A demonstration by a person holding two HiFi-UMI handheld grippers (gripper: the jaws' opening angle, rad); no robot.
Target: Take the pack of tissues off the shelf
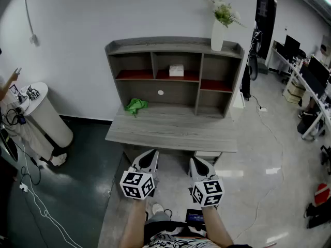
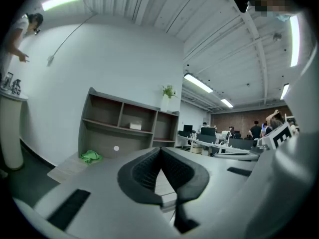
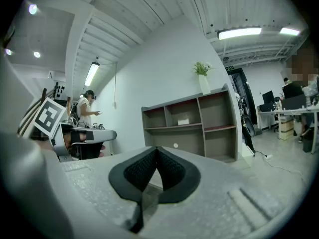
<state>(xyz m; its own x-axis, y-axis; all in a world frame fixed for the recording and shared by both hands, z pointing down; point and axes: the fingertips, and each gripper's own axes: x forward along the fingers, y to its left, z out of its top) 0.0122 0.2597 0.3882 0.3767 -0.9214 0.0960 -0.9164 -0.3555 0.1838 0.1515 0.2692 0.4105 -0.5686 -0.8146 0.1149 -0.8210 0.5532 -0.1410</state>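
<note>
- I am holding my left gripper and right gripper side by side before the desk.
- The shelf is standing on it, straight ahead, holding the pack of tissues in its upper middle compartment.
- A cloth is lying ahead-left on the desk.

Ahead of the left gripper and the right gripper, the table lies bare across its front and middle. A green cloth lies ahead and left of the left gripper, at the foot of the shelf. Farther ahead, two uprights wall in the shelf's middle compartment (the pack of tissues sits there), its front open toward both grippers. A vase stands on the shelf top, above and right of the right gripper.
</note>
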